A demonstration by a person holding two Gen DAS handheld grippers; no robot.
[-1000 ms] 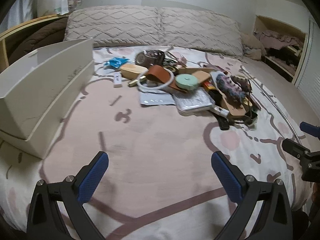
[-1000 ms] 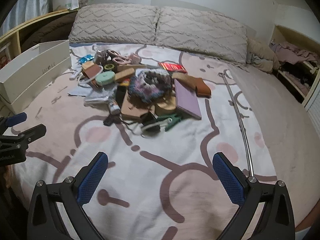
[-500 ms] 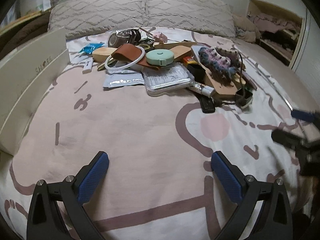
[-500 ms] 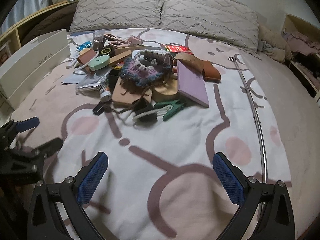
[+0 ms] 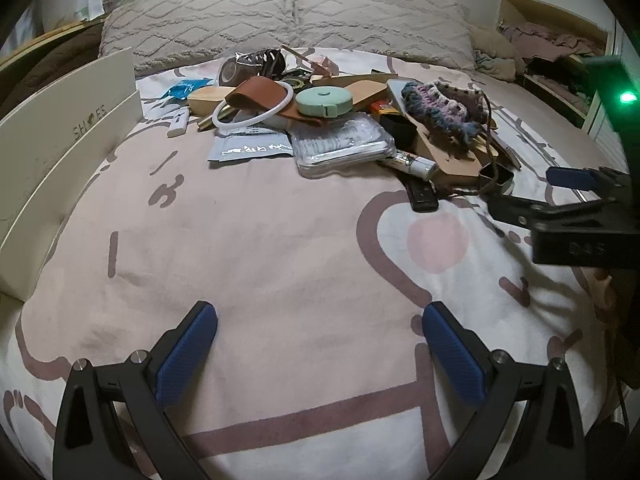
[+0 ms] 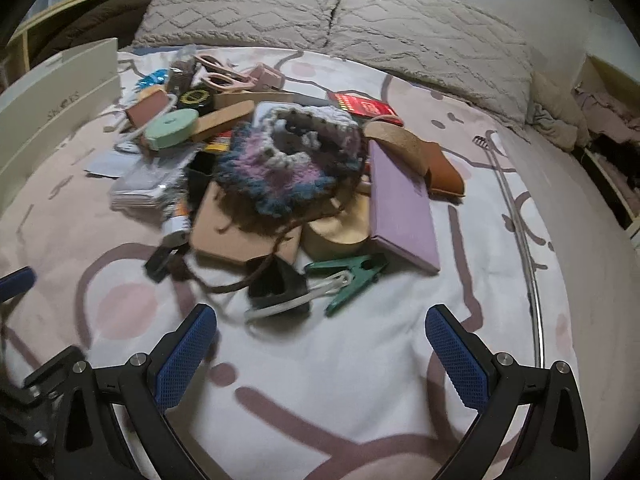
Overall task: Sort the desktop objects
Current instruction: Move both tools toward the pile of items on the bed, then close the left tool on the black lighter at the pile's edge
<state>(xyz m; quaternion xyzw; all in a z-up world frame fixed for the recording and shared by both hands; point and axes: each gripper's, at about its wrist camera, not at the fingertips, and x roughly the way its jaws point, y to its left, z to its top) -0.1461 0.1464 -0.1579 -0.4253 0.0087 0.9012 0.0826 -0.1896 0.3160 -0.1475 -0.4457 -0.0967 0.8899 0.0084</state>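
Note:
A pile of small objects lies on the bed: a mint tape measure (image 5: pixel 324 101) (image 6: pixel 170 129), a crocheted pouch (image 6: pixel 288 160) (image 5: pixel 440 109), a purple flat case (image 6: pixel 402 204), a green clip (image 6: pixel 352 276), a clear plastic pack (image 5: pixel 342 142), a white ring (image 5: pixel 252 109) and a tube (image 5: pixel 414 165). My left gripper (image 5: pixel 319 350) is open and empty, low over the blanket short of the pile. My right gripper (image 6: pixel 320 350) is open and empty, just short of the green clip. The right gripper also shows at the right edge of the left wrist view (image 5: pixel 552 196).
A white box (image 5: pixel 60 140) (image 6: pixel 52 112) stands along the bed's left side. Two pillows (image 5: pixel 288 16) lie behind the pile. A thin metal rod (image 6: pixel 520 232) lies on the blanket to the right. A shelf niche (image 5: pixel 556 52) with clothes is at far right.
Both grippers have moved forward and lower toward the pile, which now looks larger. The right gripper has come closer in the left wrist view. Both stay open.

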